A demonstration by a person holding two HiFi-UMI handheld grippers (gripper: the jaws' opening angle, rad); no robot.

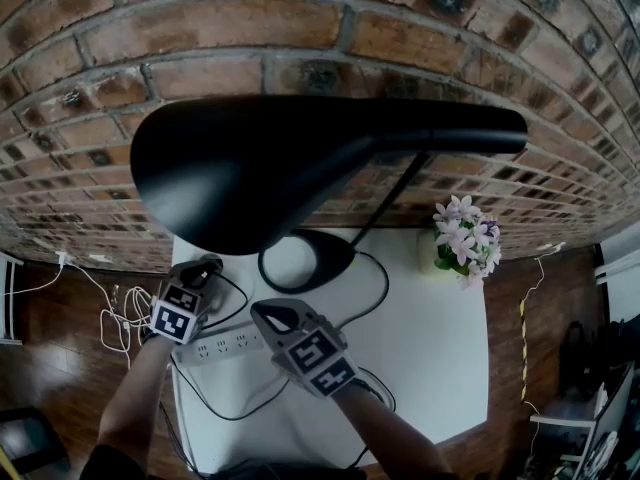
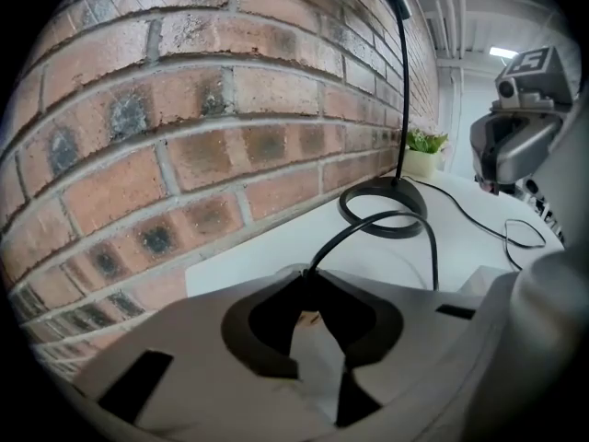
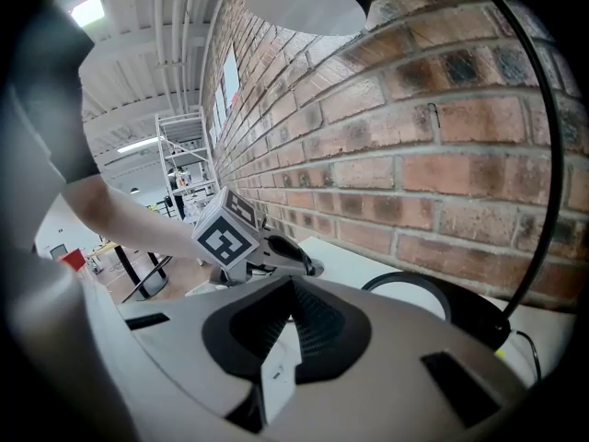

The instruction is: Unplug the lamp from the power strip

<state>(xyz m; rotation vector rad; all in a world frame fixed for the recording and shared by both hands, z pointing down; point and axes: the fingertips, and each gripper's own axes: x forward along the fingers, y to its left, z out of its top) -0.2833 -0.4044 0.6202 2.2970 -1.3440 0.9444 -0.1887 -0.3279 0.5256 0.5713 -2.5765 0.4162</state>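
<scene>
- Closest up: black lamp shade (image 1: 300, 168), reaching out over the white table (image 1: 440, 368) on its thin stem.
- Below it, right gripper (image 1: 268, 314) clamped on the white power strip (image 1: 228, 348), probably to pin it down against the pull.
- Just beside, left gripper (image 1: 203, 271) closed on the black plug (image 1: 215, 261), cord (image 2: 405, 224) trailing from its tips; plug apparently lifted clear of the strip.
- Further back, ring-shaped lamp base (image 1: 300, 260), then brick wall (image 1: 250, 28).

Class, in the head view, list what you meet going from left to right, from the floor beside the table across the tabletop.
white floor cables → left tongs → lamp base → potted flowers
</scene>
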